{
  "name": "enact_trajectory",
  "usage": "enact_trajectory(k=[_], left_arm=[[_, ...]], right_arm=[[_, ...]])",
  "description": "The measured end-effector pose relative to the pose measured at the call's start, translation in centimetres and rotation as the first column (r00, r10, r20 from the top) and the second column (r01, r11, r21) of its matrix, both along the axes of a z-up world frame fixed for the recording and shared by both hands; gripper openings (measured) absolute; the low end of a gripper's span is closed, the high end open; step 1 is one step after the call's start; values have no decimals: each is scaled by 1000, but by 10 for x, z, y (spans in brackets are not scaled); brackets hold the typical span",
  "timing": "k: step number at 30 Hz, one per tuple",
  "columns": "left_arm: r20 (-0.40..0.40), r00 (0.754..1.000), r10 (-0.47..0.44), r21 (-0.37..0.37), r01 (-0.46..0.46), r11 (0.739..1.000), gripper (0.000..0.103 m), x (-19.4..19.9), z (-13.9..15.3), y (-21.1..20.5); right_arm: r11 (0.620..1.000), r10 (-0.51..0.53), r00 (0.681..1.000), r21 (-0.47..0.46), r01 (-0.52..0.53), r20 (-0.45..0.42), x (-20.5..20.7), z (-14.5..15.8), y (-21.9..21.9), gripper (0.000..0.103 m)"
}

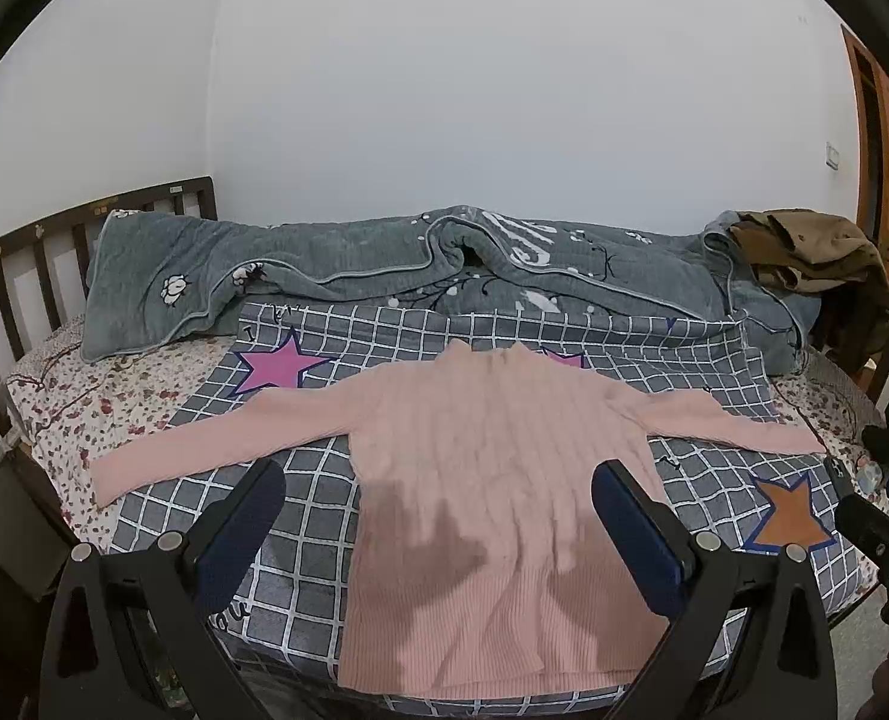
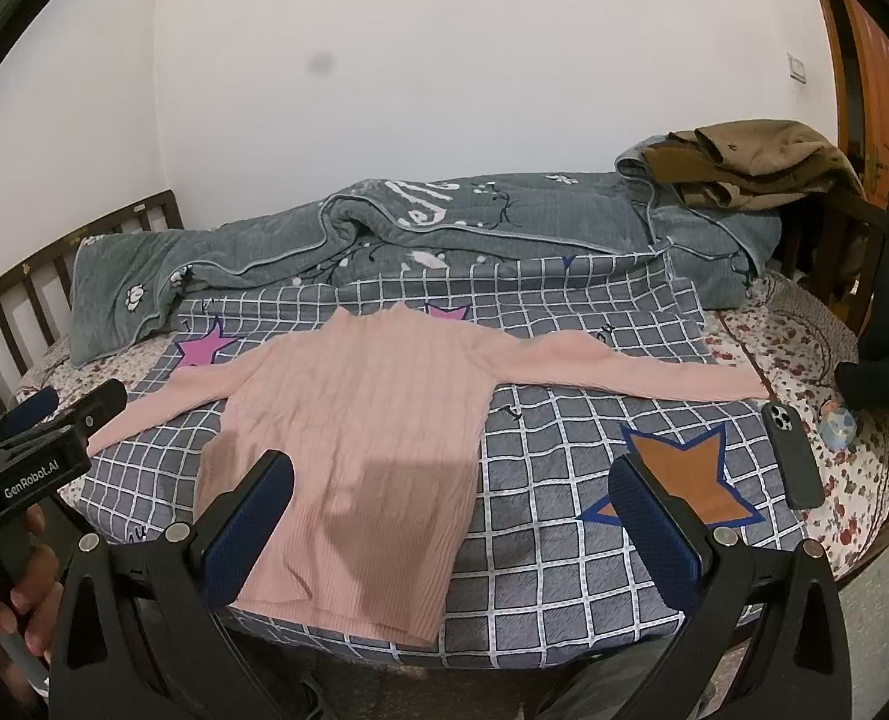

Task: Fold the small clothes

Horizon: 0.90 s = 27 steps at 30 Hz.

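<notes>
A pink ribbed sweater (image 1: pixel 492 480) lies flat on a grey checked cloth (image 1: pixel 708 384) on the bed, sleeves spread to both sides, hem toward me. It also shows in the right wrist view (image 2: pixel 354 420). My left gripper (image 1: pixel 438 492) is open and empty, held above the sweater's lower half. My right gripper (image 2: pixel 453 480) is open and empty, above the sweater's right edge and the checked cloth (image 2: pixel 564 540). The left gripper's body (image 2: pixel 30 468) shows at the left of the right wrist view, held in a hand.
A rolled grey quilt (image 1: pixel 384 270) lies along the far side against the wall. Brown clothes (image 1: pixel 804 246) are piled at the back right. A dark phone (image 2: pixel 792 456) and a small blue toy (image 2: pixel 837 426) lie on the floral sheet at the right. A wooden headboard (image 1: pixel 24 264) stands left.
</notes>
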<state>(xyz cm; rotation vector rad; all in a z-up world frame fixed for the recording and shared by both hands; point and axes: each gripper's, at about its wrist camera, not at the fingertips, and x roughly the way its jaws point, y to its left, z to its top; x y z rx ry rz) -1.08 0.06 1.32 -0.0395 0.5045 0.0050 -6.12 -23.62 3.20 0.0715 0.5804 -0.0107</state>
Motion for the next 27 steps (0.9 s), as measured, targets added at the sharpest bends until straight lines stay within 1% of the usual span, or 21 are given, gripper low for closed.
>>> enact_trajectory(k=[27], left_arm=[[1,1000,-1,-10,1,1000,103,-1,1,2]], right_arm=[[1000,4,1000,-6,-4,5,1,1,2,103]])
